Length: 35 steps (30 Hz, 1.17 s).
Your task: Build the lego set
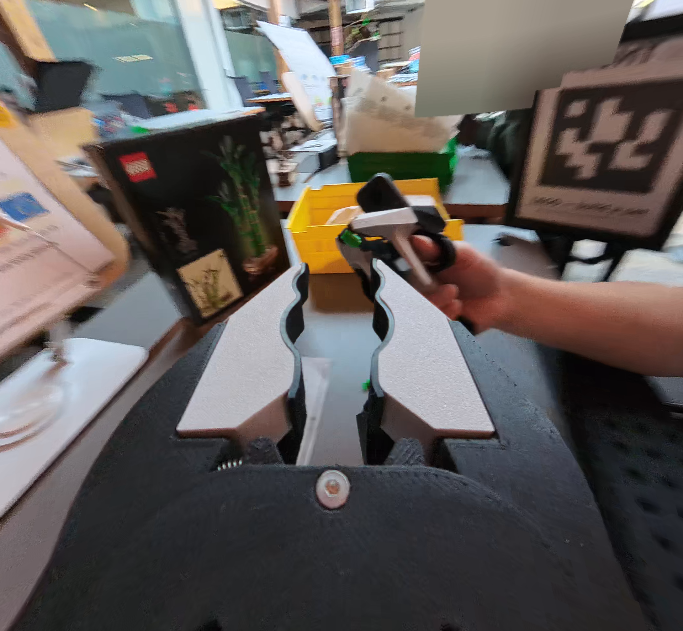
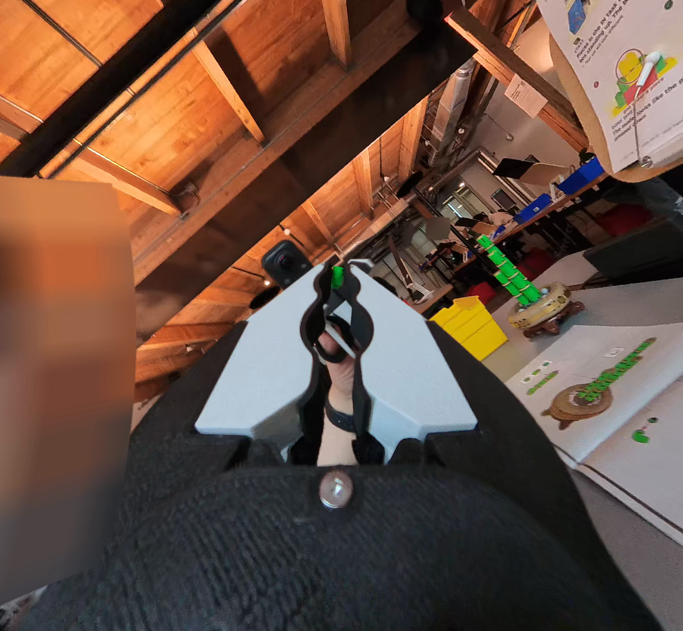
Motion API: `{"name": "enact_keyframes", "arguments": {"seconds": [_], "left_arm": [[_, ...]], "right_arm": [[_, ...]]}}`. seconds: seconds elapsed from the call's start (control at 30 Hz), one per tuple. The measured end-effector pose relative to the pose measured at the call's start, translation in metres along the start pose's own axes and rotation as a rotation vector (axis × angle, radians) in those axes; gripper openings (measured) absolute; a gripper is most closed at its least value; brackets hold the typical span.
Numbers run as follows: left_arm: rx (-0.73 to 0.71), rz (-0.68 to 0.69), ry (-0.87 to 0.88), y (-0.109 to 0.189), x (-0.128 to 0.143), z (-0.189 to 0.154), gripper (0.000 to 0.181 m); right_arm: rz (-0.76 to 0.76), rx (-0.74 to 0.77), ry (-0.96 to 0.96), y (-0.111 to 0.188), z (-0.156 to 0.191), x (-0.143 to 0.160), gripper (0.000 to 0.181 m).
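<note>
My left gripper (image 1: 338, 273) is open and empty, raised above the grey table. Just beyond its right fingertip a hand holds my right gripper (image 1: 351, 244), which is shut on a small green lego piece (image 1: 348, 237). In the right wrist view my right gripper (image 2: 338, 271) points up toward the ceiling and pinches that green piece (image 2: 337, 277) at its tips. The left gripper's camera (image 2: 286, 262) shows right behind it. The partly built green bamboo stalk (image 2: 512, 275) stands on its tan round base (image 2: 539, 308) on the table. A tiny green piece (image 1: 366, 385) lies on the table.
The black lego box (image 1: 196, 214) stands at the left, with a yellow bin (image 1: 318, 240) behind the grippers; the bin also shows in the right wrist view (image 2: 469, 328). The open instruction booklet (image 2: 591, 391) lies at the right. A black-and-white marker board (image 1: 606, 147) stands at the right and a cardboard box (image 1: 44, 243) at the left.
</note>
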<state>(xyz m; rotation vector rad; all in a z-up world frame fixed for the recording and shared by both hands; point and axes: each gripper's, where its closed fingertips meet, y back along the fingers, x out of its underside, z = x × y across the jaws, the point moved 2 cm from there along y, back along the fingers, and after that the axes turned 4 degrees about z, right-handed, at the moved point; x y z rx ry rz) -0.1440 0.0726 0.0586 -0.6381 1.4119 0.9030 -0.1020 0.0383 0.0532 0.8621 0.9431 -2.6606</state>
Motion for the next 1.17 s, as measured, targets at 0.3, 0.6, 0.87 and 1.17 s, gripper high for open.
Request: {"name": "enact_keyframes", "arguments": {"seconds": [0.3,0.6,0.87,1.17], "left_arm": [[-0.338,0.024,-0.38,-0.013,-0.006,-0.011,0.033],[-0.486,0.013,-0.495,-0.02,-0.007,-0.017,0.015],[-0.556,0.02,-0.551,-0.021,-0.006,-0.017,0.008],[-0.384,0.046,-0.49,-0.019,-0.004,-0.019,0.008]], "right_arm": [[-0.123,-0.056,-0.144,-0.002,0.0,0.001,0.005],[-0.14,-0.067,-0.148,-0.005,0.002,0.005,0.005],[-0.168,-0.075,-0.15,-0.006,0.003,0.005,0.005],[0.008,-0.065,-0.107,-0.004,0.004,0.006,0.006]]}}
